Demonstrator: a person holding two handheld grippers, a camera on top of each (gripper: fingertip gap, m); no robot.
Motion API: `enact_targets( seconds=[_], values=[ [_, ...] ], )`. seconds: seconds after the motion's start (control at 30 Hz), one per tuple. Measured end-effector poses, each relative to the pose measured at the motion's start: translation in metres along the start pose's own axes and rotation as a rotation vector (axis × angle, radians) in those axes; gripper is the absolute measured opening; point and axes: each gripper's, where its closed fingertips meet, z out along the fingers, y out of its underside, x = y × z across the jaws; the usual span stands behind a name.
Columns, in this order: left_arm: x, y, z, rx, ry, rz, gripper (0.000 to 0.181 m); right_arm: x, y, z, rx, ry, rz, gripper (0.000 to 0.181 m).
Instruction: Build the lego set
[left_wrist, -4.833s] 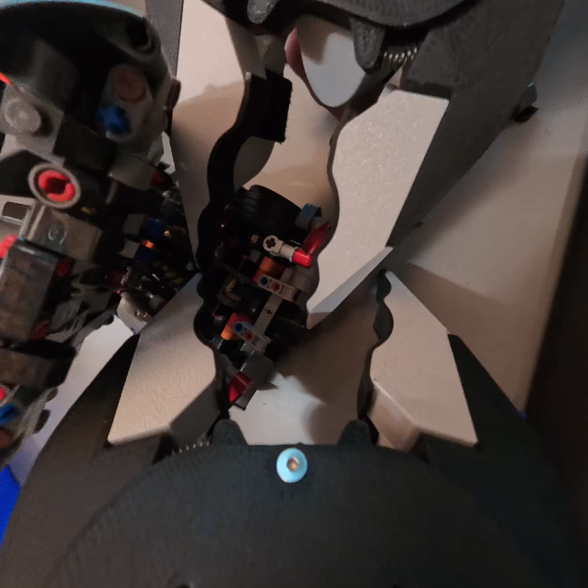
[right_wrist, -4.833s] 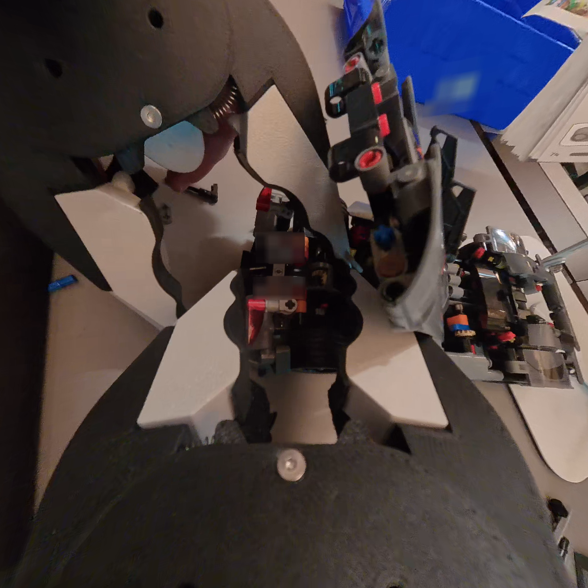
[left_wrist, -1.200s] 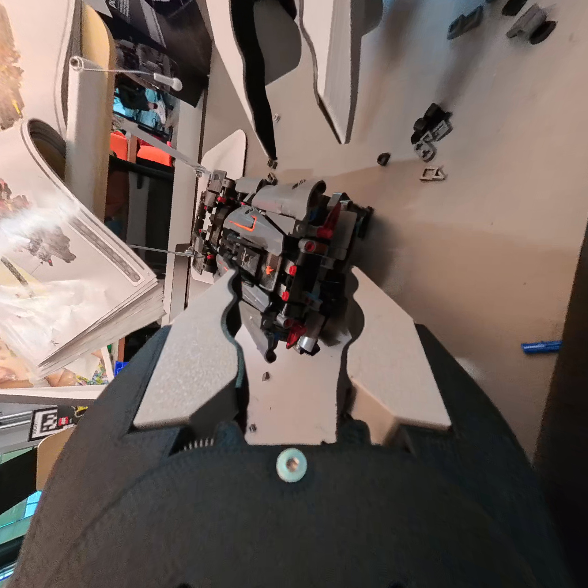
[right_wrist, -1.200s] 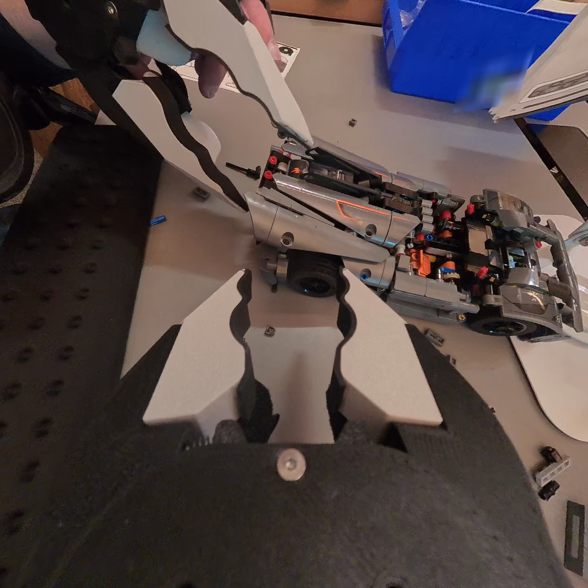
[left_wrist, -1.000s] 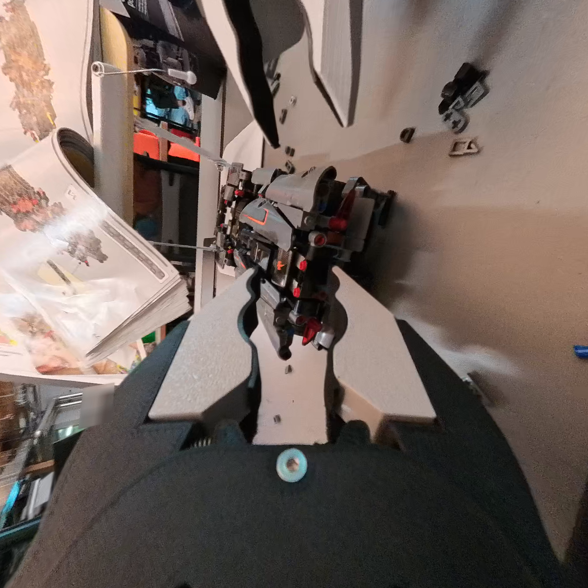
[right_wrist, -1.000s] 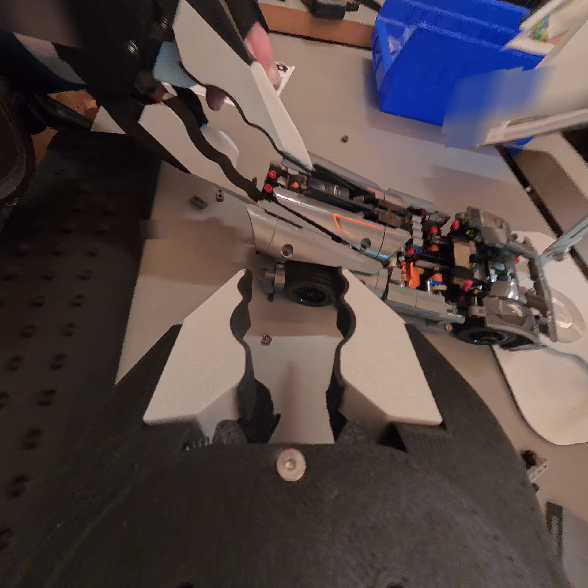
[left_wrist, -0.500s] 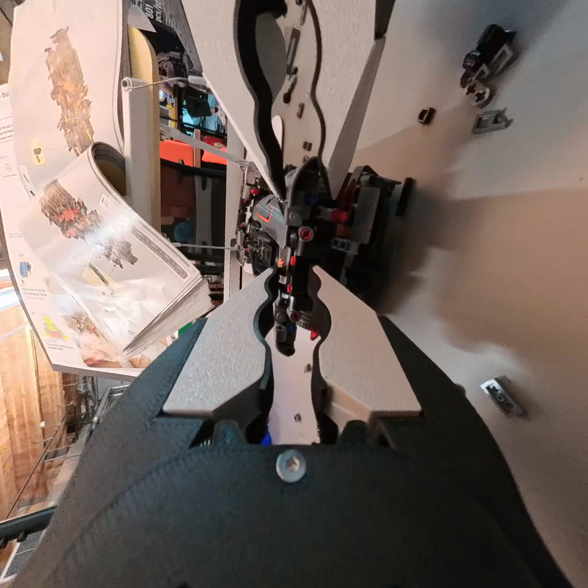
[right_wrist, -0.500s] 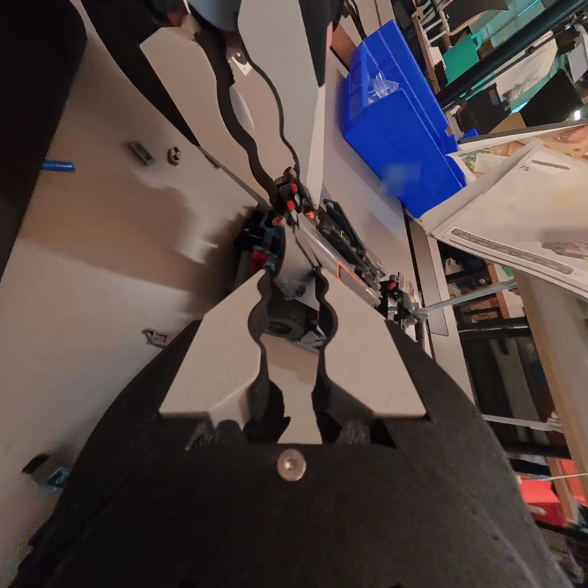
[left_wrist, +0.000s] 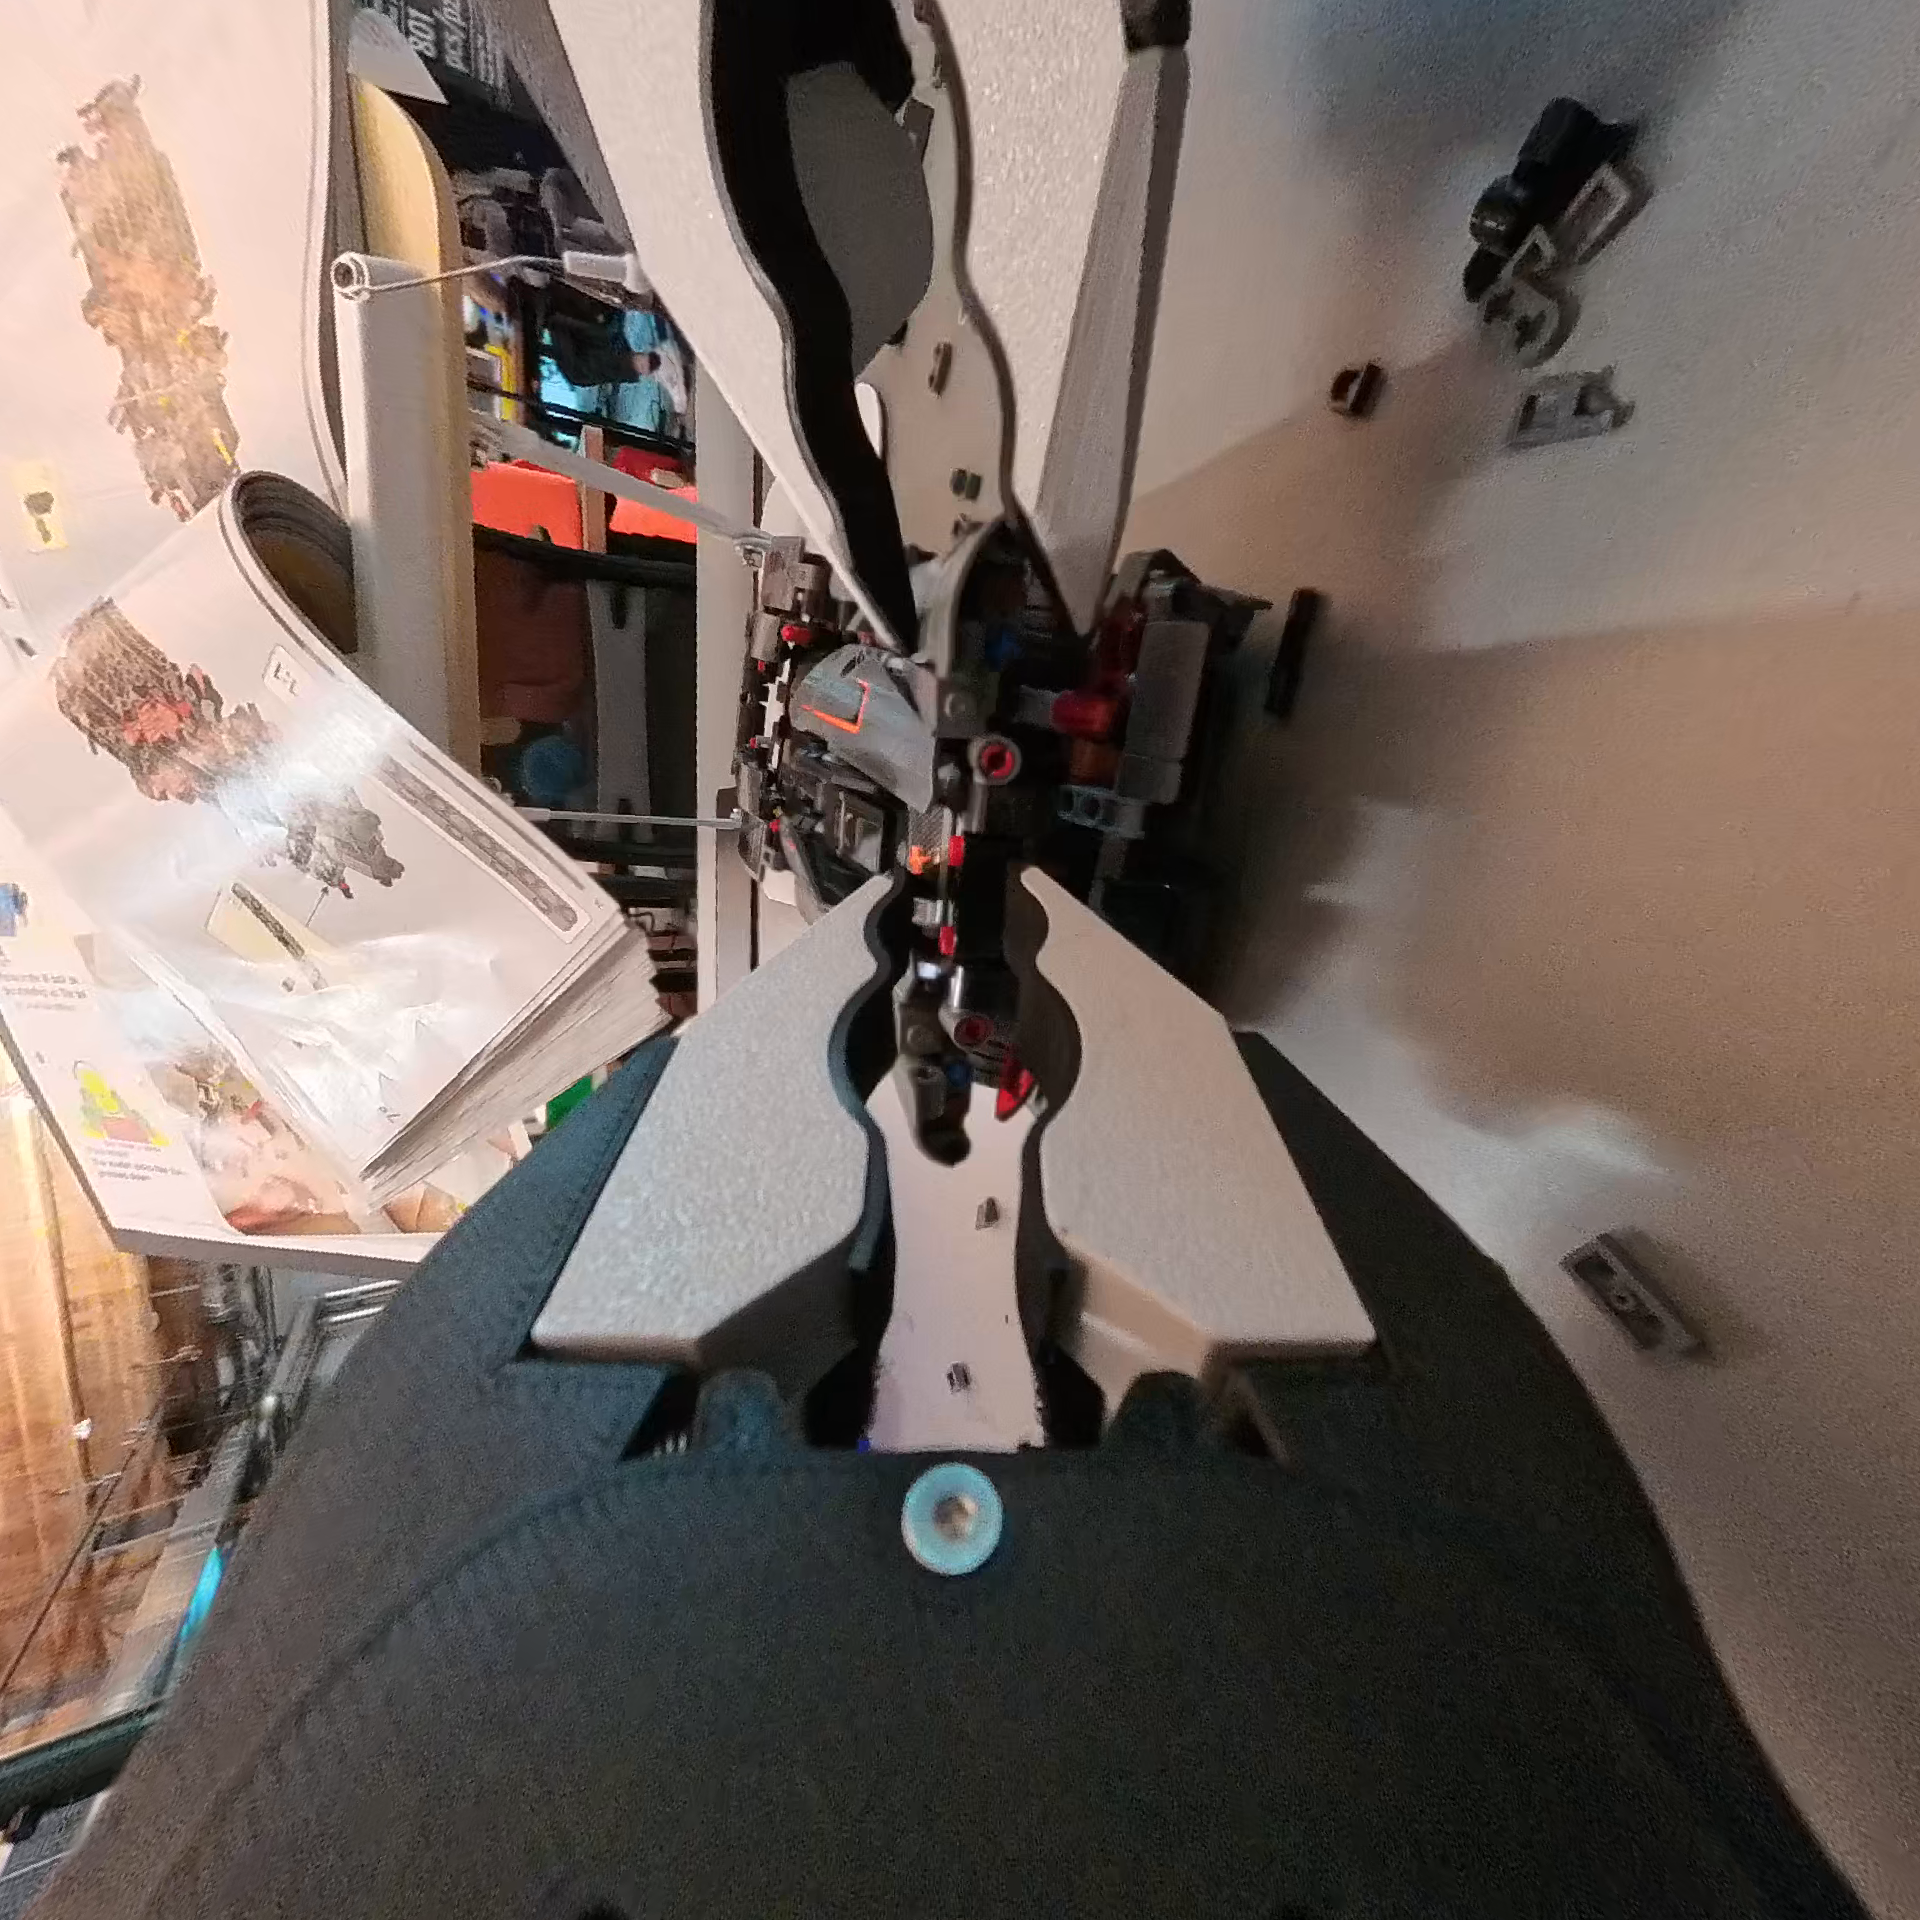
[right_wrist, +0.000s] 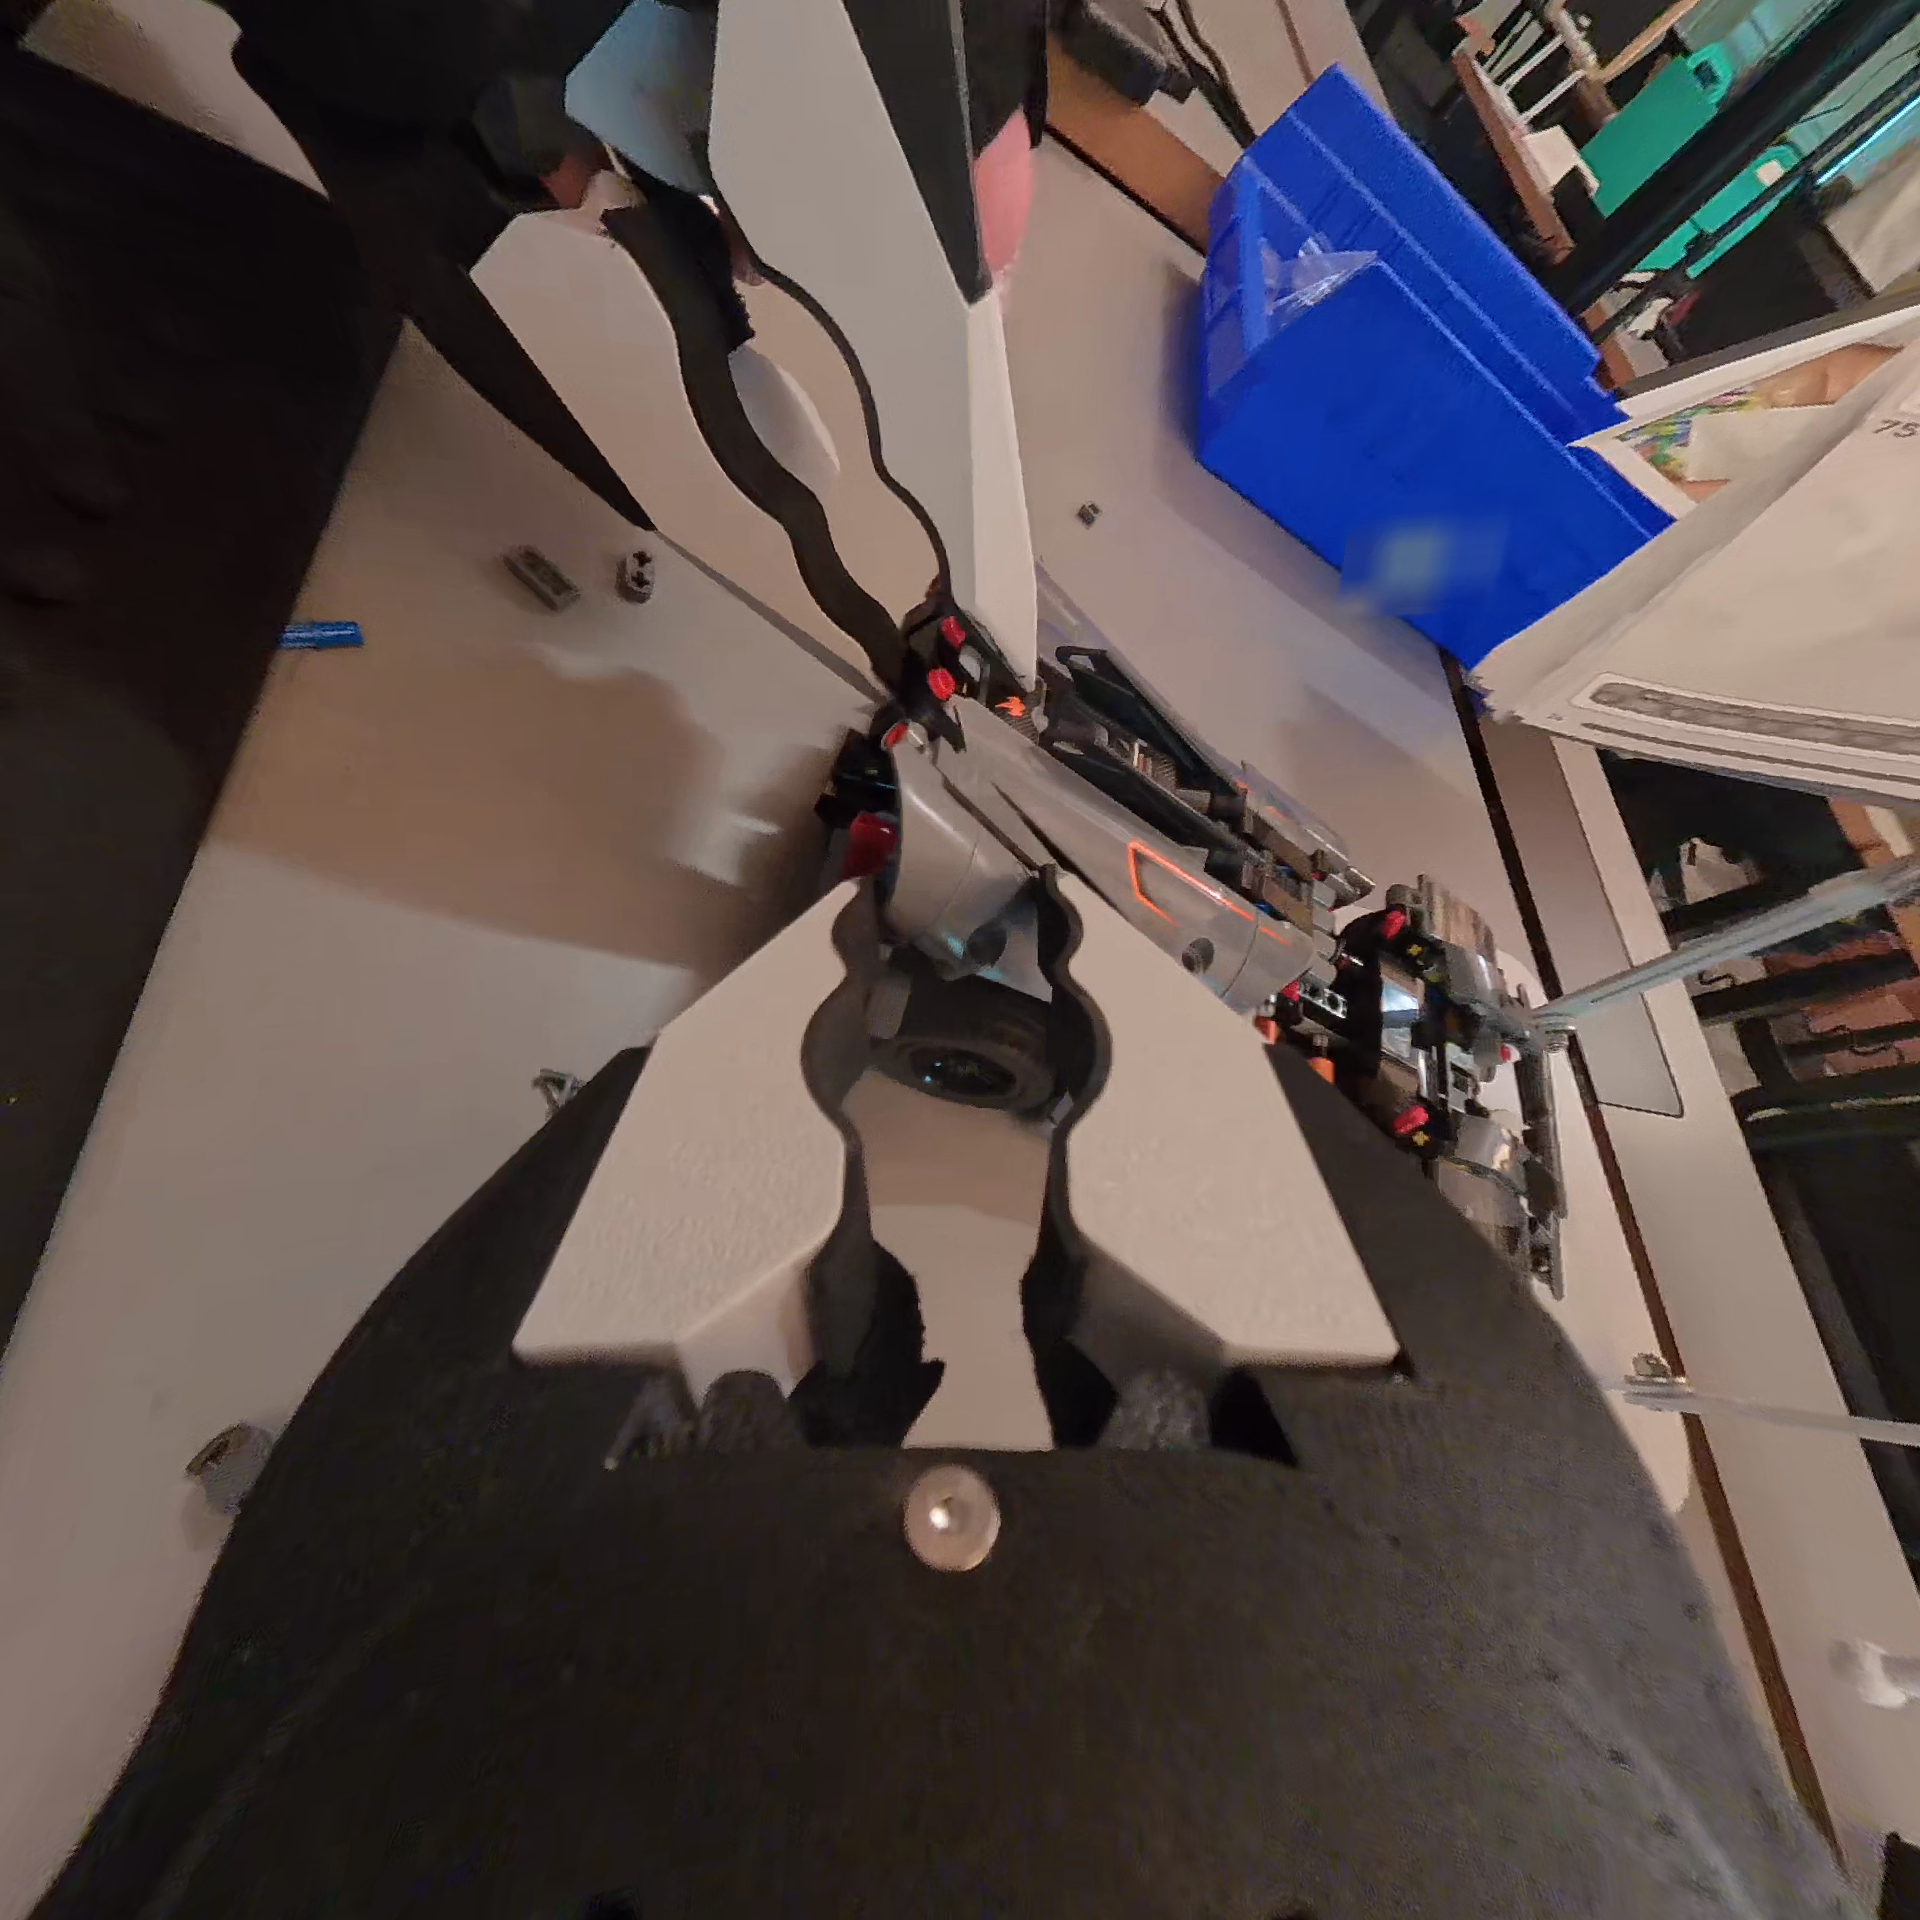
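Grey lego car (right_wrist: 1049, 831) between left gripper (left_wrist: 954, 883), right gripper (right_wrist: 951, 894)

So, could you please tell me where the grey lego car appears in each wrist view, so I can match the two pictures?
Left wrist view: the lego car sits at centre, seen end-on, just beyond this gripper's jaws.
Right wrist view: the lego car runs from centre toward the right edge, seen along its side.
Shared landmark: the open instruction booklet.
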Motion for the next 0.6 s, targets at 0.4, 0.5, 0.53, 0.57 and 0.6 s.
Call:
enact_targets(
  seconds=[0.4, 0.5, 0.53, 0.57, 0.6],
  values=[
    [0.0018, -0.0018, -0.0009, 0.01, -0.086, 0.037, 0.016, 0.0004, 0.0027, -0.0019, -0.019, -0.015, -0.002, 0.031],
    [0.0014, -0.0022, -0.0054, 0.012, -0.117, 0.052, 0.016, 0.0019, 0.0012, -0.0032, 0.002, -0.032, 0.051, 0.031],
    [0.0007, -0.0029, -0.0072, 0.018, -0.127, 0.051, 0.016, 0.0027, 0.0003, -0.004, 0.011, -0.034, 0.064, 0.03],
    [0.0016, -0.0034, -0.0083, 0.021, -0.128, 0.052, 0.016, 0.0033, -0.0006, -0.0045, 0.02, -0.039, 0.08, 0.03],
    [0.0037, -0.0028, -0.0082, 0.015, -0.125, 0.059, 0.016, 0.0034, -0.0007, -0.0046, 0.024, -0.044, 0.092, 0.03]
  ],
)
